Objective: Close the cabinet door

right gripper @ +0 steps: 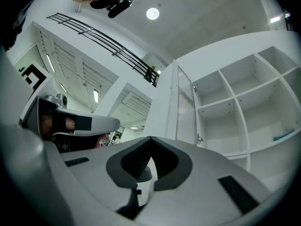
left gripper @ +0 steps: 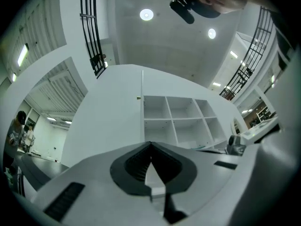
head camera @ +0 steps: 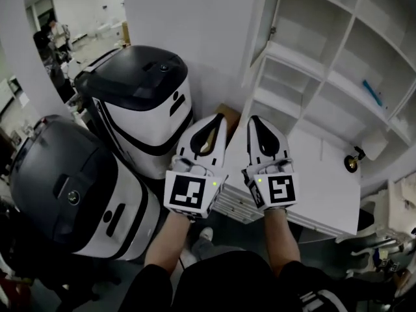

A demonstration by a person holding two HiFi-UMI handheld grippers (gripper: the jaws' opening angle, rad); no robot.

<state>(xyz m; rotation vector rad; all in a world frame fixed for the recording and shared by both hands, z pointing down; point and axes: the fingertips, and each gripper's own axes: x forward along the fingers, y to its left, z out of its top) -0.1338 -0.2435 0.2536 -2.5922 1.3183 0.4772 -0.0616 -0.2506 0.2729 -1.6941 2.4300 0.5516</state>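
Observation:
The white cabinet (head camera: pixel 338 51) stands at the upper right, its shelf compartments exposed. Its door (head camera: pixel 195 31) is swung open to the left as a broad white panel, with a hinge (head camera: pixel 272 30) on the cabinet's left edge. My left gripper (head camera: pixel 218 117) and right gripper (head camera: pixel 253 119) are held side by side in front of the cabinet's lower left corner, both shut with nothing between the jaws and touching nothing. The left gripper view shows the left gripper (left gripper: pixel 150 144), the door (left gripper: pixel 108 117) and the shelves (left gripper: pixel 181 119). In the right gripper view the right gripper (right gripper: pixel 150 138) faces the door (right gripper: pixel 183 112) nearly edge-on.
Two black-and-white machines (head camera: pixel 140 103) (head camera: pixel 71 194) stand close on the left. A low white counter (head camera: pixel 325 181) below the shelves carries a small dark knob-like object (head camera: pixel 354 160). A blue item (head camera: pixel 372 93) lies on a shelf. A brown box (head camera: pixel 229 113) sits behind the gripper tips.

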